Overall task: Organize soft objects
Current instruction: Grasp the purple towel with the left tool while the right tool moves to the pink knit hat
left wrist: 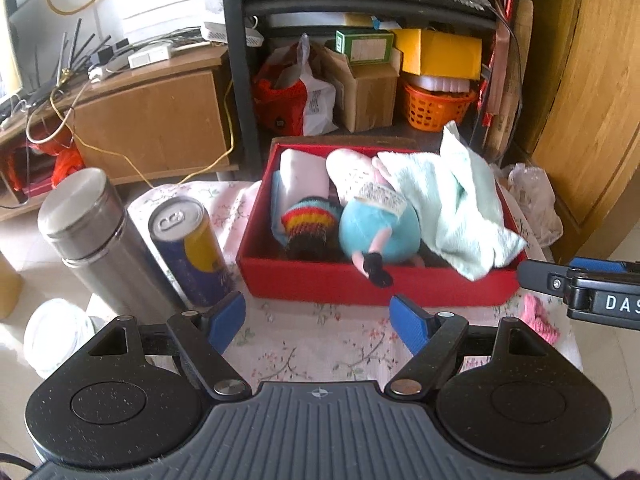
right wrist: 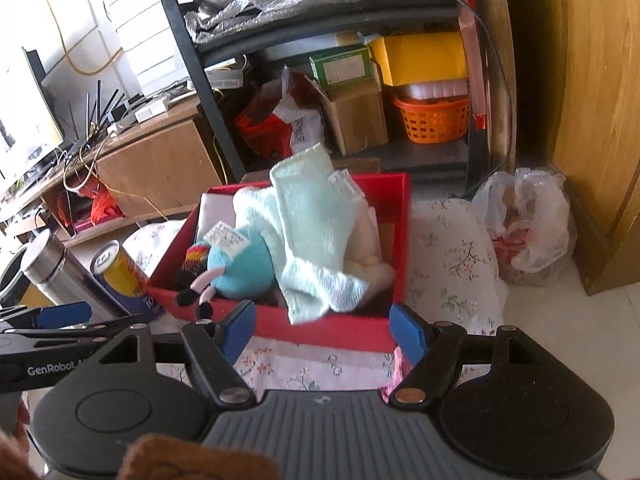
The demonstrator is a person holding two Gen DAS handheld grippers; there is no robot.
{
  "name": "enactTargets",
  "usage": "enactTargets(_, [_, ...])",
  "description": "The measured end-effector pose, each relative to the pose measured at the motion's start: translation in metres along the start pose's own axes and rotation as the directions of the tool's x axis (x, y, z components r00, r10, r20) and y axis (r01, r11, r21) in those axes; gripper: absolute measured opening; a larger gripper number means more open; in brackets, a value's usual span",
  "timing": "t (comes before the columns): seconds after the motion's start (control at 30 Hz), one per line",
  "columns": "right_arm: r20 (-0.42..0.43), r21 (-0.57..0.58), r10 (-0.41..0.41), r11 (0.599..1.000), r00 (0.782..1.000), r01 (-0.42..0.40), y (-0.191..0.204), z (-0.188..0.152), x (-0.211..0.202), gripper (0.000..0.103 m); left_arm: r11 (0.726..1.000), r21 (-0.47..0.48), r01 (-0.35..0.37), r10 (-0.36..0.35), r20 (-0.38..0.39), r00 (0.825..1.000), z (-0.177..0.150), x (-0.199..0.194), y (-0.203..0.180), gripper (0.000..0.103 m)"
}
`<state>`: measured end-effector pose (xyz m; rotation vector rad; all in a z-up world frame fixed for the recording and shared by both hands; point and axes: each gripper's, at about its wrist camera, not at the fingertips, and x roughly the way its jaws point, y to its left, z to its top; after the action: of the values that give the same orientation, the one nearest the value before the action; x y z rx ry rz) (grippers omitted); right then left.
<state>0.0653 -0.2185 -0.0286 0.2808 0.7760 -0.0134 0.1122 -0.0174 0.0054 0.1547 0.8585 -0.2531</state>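
Bare tablecloth [left wrist: 320, 340] lies open before the red box [left wrist: 320, 284]; can [left wrist: 188, 252] and flask [left wrist: 100, 240] crowd its left

a lived-in home, likely a living room: a tv [right wrist: 28, 120] on a low wooden cabinet [left wrist: 152, 120], a black shelf [left wrist: 360, 0] crammed with cardboard boxes [left wrist: 364, 92] and an orange basket [left wrist: 434, 106], a flowered cloth [left wrist: 312, 344], tiled floor [right wrist: 560, 320].
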Motion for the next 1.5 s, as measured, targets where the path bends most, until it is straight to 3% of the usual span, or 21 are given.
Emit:
enactTargets(0.33, [-0.024,0.001,-0.007,1.000,1.000,0.007,-0.005,-0.010,-0.002,0.045,0.999,0.029,-0.014,0.015,-0.036,0.999,-0.023,-0.003,-0.004,0.079])
enactTargets(0.57, [-0.096,-0.010,-0.038,0.999,0.995,0.037,-0.015,-0.026,0.012,0.046,1.000,0.005,-0.021,0.021,-0.138,0.990,-0.052,0.010,0.004,0.080])
enactTargets(0.8, [-0.142,-0.029,-0.045,0.999,0.989,0.041,-0.021,-0.035,0.020,0.046,0.996,-0.078,-0.052,0.030,-0.258,0.966,-0.088,0.023,0.017,0.083])
enactTargets(1.0, [-0.162,-0.018,-0.041,0.999,0.986,0.039,-0.031,-0.036,0.023,0.046,0.989,-0.069,-0.132,0.101,-0.338,0.935,-0.117,0.041,0.016,0.088])
enactTargets(1.07, [-0.166,-0.008,-0.040,0.999,0.985,0.039,-0.036,-0.036,0.024,0.047,0.987,-0.098,-0.129,0.085,-0.362,0.928,-0.124,0.047,0.018,0.091])
enactTargets(1.17, [-0.176,0.020,-0.047,0.999,0.983,0.051,-0.045,-0.036,0.027,0.050,0.974,-0.205,-0.099,0.016,-0.371,0.928,-0.127,0.049,0.024,0.095])
enactTargets(1.23, [-0.179,0.038,-0.044,0.998,0.983,0.052,-0.049,-0.035,0.028,0.050,0.974,-0.210,-0.085,0.004,-0.359,0.934,-0.128,0.048,0.018,0.095])
enactTargets(1.3, [-0.179,0.047,-0.039,0.998,0.983,0.048,-0.050,-0.035,0.029,0.050,0.983,-0.147,-0.105,0.049,-0.341,0.939,-0.131,0.048,0.003,0.091])
enactTargets(1.37, [-0.185,0.042,-0.046,0.998,0.982,0.055,-0.051,-0.037,0.031,0.051,0.987,-0.141,-0.079,0.032,-0.309,0.951,-0.131,0.041,-0.007,0.082])
enactTargets(1.4, [-0.188,0.038,-0.051,0.998,0.981,0.059,-0.051,-0.038,0.032,0.051,0.991,-0.124,-0.053,0.014,-0.295,0.955,-0.130,0.038,-0.011,0.069])
enactTargets(1.43, [-0.192,0.033,-0.054,0.998,0.980,0.062,-0.052,-0.038,0.033,0.051,0.993,-0.106,-0.042,0.010,-0.287,0.958,-0.130,0.035,-0.014,0.064])
enactTargets(1.5, [-0.198,0.025,-0.063,0.997,0.978,0.069,-0.054,-0.039,0.036,0.051,0.995,-0.095,-0.021,-0.007,-0.275,0.961,-0.129,0.032,-0.015,0.043])
